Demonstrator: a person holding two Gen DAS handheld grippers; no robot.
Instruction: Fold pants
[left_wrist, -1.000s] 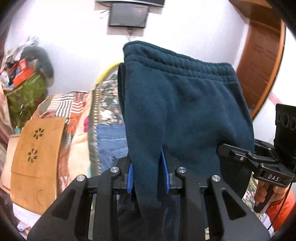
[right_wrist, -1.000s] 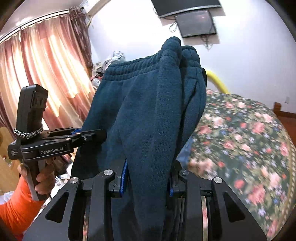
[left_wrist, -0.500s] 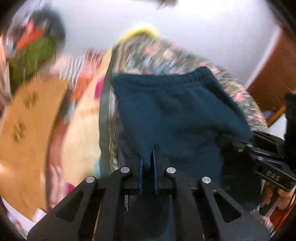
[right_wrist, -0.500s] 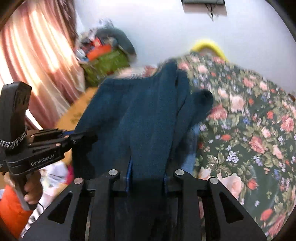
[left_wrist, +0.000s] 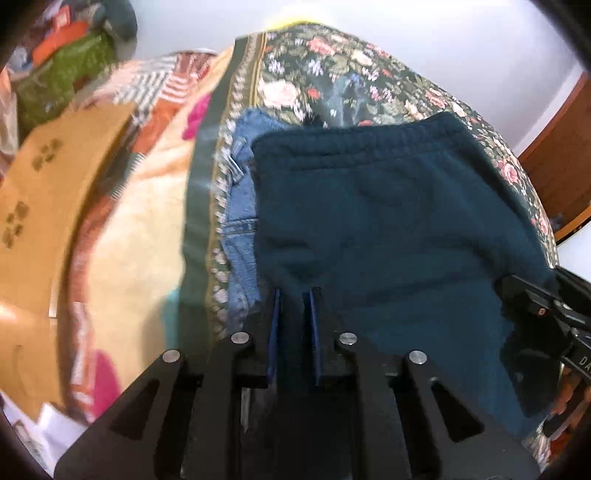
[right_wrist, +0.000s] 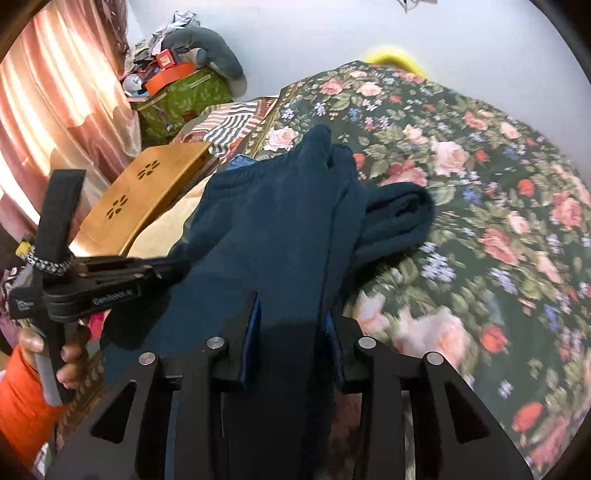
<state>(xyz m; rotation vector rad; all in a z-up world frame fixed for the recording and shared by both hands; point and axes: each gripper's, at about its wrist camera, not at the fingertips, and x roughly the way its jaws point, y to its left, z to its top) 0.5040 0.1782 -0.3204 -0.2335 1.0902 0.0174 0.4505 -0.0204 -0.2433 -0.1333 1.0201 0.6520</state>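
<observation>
Dark teal fleece pants (left_wrist: 384, 221) lie folded over on the floral bedspread (left_wrist: 354, 77), waistband at the far end. My left gripper (left_wrist: 293, 295) is shut on the near left edge of the pants. My right gripper (right_wrist: 291, 299) is shut on the near right edge of the pants (right_wrist: 273, 229). A bunched part of the pants (right_wrist: 399, 210) lies to the right on the bedspread (right_wrist: 498, 184). The left gripper (right_wrist: 162, 269) shows at the left of the right wrist view; the right gripper (left_wrist: 517, 295) shows at the right edge of the left wrist view.
Blue jeans (left_wrist: 240, 184) lie under the pants at their left. A wooden board with flower cut-outs (right_wrist: 147, 192) lies left of the bed. A green box with clutter (right_wrist: 181, 96) stands by the wall, pink curtains (right_wrist: 55, 103) at left.
Both grippers have swung down from holding the pants up in the air; the pants now lie on the bedspread, over the jeans, still gripped at the near edge.
</observation>
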